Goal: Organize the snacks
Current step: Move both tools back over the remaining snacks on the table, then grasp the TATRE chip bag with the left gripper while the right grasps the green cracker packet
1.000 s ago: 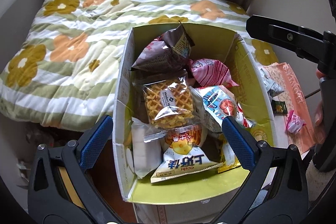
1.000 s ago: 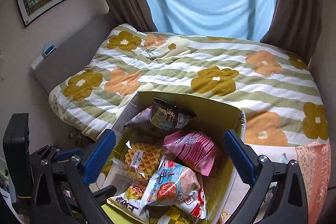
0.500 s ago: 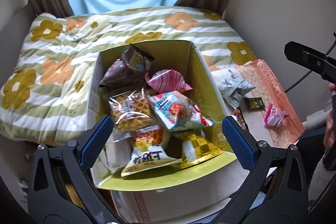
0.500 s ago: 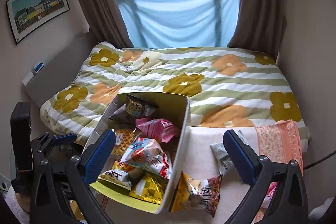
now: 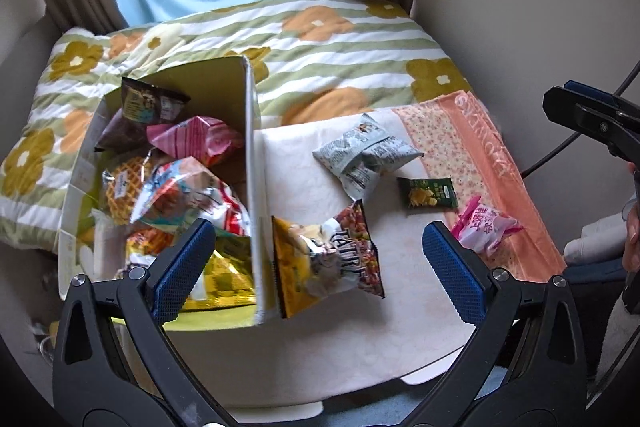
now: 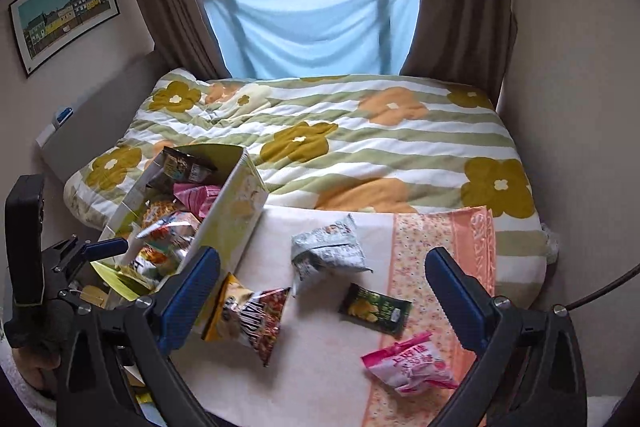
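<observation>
both hand-held grippers, left [image 5: 318, 255] and right [image 6: 322, 285], are hanging wide apart and empty above four snack packets lying beside the full box [image 5: 250, 163] on the tabletop [image 5: 360, 339].

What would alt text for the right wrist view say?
An open gripper hovers over four loose snack packets on a white table. A snack-filled cardboard box stands at left, with a flowered bed and window behind.

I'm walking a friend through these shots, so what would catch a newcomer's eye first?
Probably the cardboard box at the left, crammed with bright snack packets. Next, four loose packets on the white table beside it: an orange-and-red bag leaning on the box, a grey one, a small green one and a pink one. Behind lies a flowered quilt.
</observation>
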`<state>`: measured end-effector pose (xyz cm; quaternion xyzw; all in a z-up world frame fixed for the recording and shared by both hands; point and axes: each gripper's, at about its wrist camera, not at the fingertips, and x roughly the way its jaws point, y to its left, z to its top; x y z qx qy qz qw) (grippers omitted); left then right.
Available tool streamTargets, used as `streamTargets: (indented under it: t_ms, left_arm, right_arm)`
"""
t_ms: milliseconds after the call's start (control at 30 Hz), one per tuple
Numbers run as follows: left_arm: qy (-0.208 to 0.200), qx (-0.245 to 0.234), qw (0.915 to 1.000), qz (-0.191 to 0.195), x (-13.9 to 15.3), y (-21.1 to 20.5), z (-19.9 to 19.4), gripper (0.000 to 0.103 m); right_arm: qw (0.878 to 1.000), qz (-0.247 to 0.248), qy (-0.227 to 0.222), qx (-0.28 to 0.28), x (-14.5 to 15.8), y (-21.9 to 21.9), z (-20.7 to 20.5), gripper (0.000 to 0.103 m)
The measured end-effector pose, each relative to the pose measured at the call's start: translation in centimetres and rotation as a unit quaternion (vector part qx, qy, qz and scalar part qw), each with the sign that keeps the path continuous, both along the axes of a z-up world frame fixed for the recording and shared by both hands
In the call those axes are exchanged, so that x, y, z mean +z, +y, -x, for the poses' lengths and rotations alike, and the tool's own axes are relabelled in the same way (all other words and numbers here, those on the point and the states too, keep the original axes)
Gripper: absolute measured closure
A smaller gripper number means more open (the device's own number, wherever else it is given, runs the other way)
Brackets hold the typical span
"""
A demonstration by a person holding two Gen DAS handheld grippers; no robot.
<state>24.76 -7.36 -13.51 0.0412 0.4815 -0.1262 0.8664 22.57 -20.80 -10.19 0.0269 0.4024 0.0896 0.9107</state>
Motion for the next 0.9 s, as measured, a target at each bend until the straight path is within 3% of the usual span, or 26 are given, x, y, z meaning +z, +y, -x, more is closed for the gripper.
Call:
streamTargets:
  t_ms: [167,367,533,900]
  left_arm:
    - [0.021,0.044,0.9986,-0.022,-2.9,-4.2,0.9,0.000]
    - [0.026,0.089,0.9934,-0.068,-6.8,-6.9,2.3,0.000]
    - [0.014,0.105,0.9859,-0.130,-10.2,-8.2,1.9,0.000]
    - [0.035,0.137,0.9689,-0.203,-16.5,-8.1,-1.6,0.000]
  right_arm:
    - [0.999,0.018,0.024,0.045,-2.7,-3.6,-0.8,0.001]
    - [0.989,0.054,0.053,0.128,-7.0,-4.5,-2.2,0.001]
    - [0.978,0.084,0.070,0.178,-10.9,-4.5,-3.1,0.001]
    - [0.958,0.108,0.121,0.237,-18.2,-3.6,-5.6,0.001]
